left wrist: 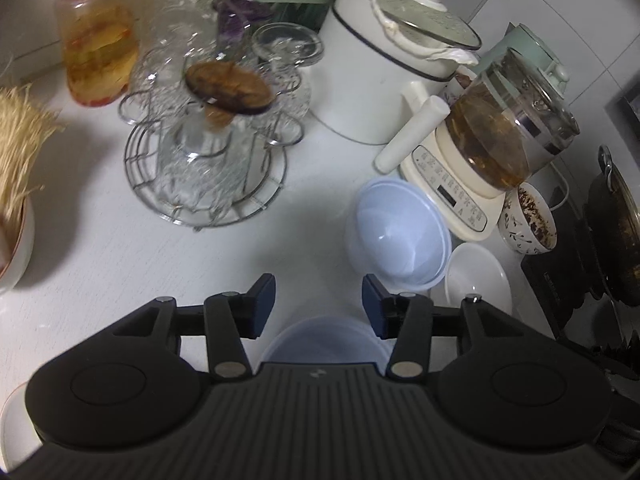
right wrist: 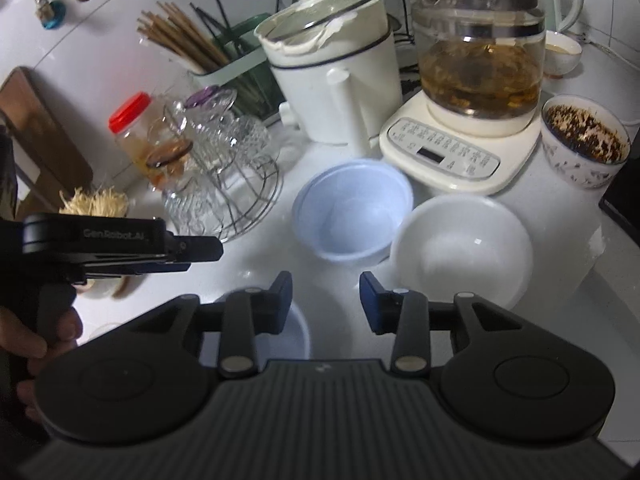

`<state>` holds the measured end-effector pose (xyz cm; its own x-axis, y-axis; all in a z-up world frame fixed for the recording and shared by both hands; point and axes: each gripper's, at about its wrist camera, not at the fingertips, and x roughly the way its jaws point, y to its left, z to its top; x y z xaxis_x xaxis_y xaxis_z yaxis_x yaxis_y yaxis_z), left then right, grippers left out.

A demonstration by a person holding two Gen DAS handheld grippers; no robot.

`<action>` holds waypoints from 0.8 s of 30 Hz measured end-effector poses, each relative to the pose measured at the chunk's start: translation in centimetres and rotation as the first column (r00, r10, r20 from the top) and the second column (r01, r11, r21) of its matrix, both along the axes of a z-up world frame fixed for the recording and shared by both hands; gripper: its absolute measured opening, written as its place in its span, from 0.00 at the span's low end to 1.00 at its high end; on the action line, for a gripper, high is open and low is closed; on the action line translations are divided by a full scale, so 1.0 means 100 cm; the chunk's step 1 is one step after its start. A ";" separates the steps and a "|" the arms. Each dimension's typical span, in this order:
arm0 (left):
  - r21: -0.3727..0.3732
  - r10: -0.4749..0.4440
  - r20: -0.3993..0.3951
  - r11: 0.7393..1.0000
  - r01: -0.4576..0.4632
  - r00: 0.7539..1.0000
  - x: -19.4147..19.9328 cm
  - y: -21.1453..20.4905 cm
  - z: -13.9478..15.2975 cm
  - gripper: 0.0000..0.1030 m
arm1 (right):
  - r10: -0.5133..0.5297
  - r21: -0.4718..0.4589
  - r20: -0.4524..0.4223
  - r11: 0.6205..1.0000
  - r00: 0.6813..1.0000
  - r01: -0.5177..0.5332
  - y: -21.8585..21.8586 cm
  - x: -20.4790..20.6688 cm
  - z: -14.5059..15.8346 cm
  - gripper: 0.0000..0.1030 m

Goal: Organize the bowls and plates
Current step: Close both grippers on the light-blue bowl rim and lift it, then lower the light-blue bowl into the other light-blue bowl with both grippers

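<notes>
A pale blue bowl (left wrist: 396,232) (right wrist: 354,208) stands on the white counter in front of the kettle base. A white bowl (left wrist: 478,280) (right wrist: 462,246) sits just right of it. Another pale blue dish (left wrist: 324,344) (right wrist: 298,334) lies close under both grippers, mostly hidden by them. My left gripper (left wrist: 319,306) is open and empty above that dish; it also shows from the side in the right wrist view (right wrist: 188,256). My right gripper (right wrist: 325,302) is open and empty, just short of the two bowls.
A glass kettle on a cream base (right wrist: 460,148), a white electric pot (right wrist: 340,80), a patterned bowl with dark residue (right wrist: 584,144), a wire rack of glassware (left wrist: 208,152), a red-lidded jar (left wrist: 96,36) and a chopstick holder (right wrist: 224,64) crowd the counter. A black stove with a wok (left wrist: 612,232) is at right.
</notes>
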<state>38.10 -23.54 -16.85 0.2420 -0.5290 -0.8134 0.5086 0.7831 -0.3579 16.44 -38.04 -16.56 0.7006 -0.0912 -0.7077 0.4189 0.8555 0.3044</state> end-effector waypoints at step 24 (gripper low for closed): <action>-0.013 0.045 -0.028 0.999 -0.046 0.999 0.021 -0.085 -0.043 0.45 | 0.060 -0.093 -0.011 0.994 0.998 -0.061 -0.093 0.071 -0.033 0.26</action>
<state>40.24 -32.09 -21.11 0.2434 -0.5288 -0.8131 0.4622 0.8002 -0.3821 23.58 -47.33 -19.91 0.7008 -0.1150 -0.7041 0.3680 0.9037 0.2187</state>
